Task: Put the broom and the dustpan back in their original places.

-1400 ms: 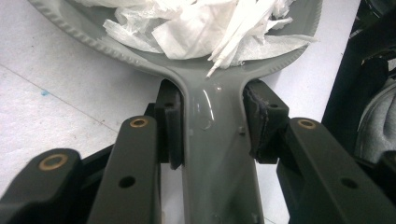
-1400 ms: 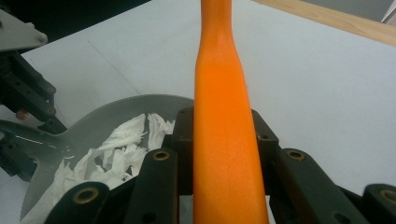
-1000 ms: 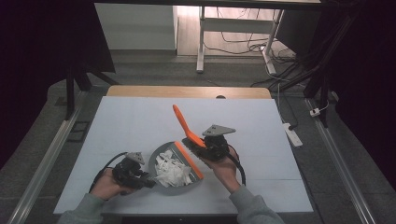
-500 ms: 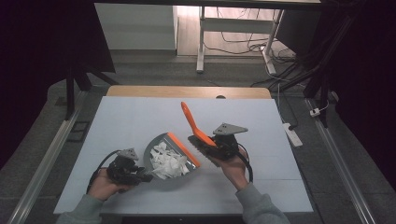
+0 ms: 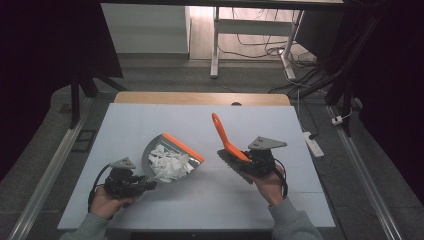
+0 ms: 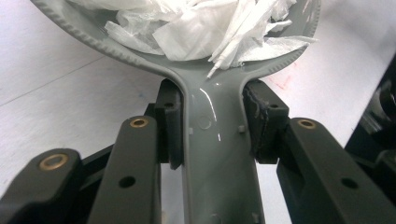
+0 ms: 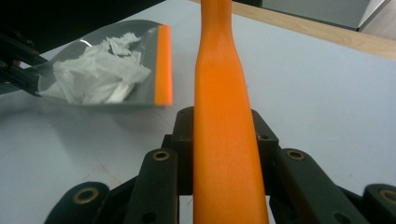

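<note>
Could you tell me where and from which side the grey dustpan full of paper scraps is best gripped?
Grip the dustpan by its narrow, flat handle, coming from the rear, opposite the orange lip. The handle is slim enough for the fingers to span, as the left gripper does now, and keeping it level should keep the paper scraps in.

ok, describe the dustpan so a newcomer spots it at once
Start at the white table and go to its near left side, where the left gripper clamps a grey handle. That handle widens into the dustpan: grey, orange front lip, full of white paper scraps, unlike the bare orange brush.
</note>
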